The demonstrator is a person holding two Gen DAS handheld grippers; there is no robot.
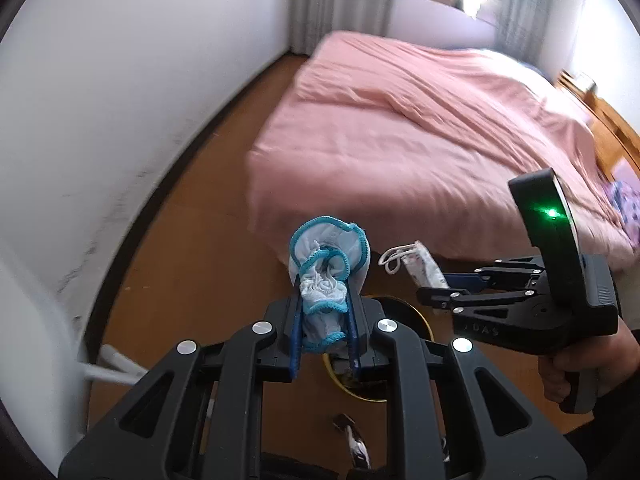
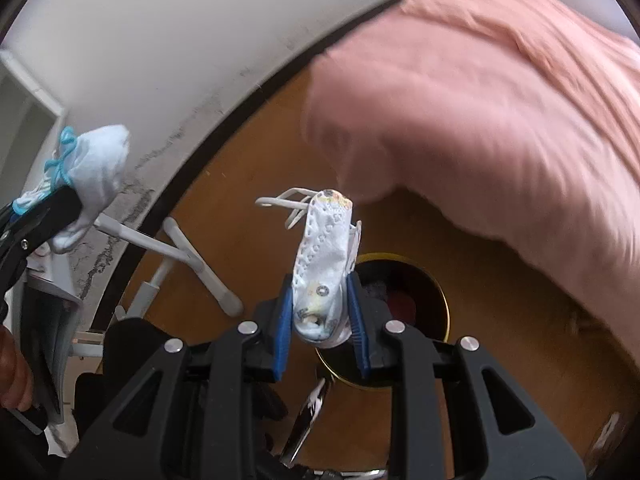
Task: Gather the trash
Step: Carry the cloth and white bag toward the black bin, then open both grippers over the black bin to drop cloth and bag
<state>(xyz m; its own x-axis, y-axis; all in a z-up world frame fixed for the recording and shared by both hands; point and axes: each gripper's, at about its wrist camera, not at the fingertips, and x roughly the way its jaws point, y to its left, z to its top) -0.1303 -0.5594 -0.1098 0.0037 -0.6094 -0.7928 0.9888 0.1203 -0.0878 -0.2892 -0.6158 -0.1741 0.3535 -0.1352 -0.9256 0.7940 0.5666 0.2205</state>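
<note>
My left gripper (image 1: 323, 286) is shut on a crumpled light-blue disposable cover (image 1: 328, 248) with a teal elastic edge, which sticks out past the fingertips. To its right, my right gripper (image 1: 430, 294) grips a folded white patterned face mask (image 1: 420, 266) with white ear loops. In the right wrist view the face mask (image 2: 320, 256) stands up between the blue pads of the right gripper (image 2: 320, 284). The left gripper (image 2: 66, 200) with the blue cover (image 2: 100, 160) is at the left edge. A round dark trash bin with a gold rim (image 2: 443, 300) stands on the floor below both grippers; the bin rim (image 1: 422, 318) is partly hidden.
A bed with a pink cover (image 1: 400, 120) fills the right and far side. A white wall (image 1: 120, 100) runs along the left. White tube legs of a stand (image 2: 180, 250) rest by the wall. A shiny wrapper (image 1: 352, 432) lies on the wooden floor near the bin.
</note>
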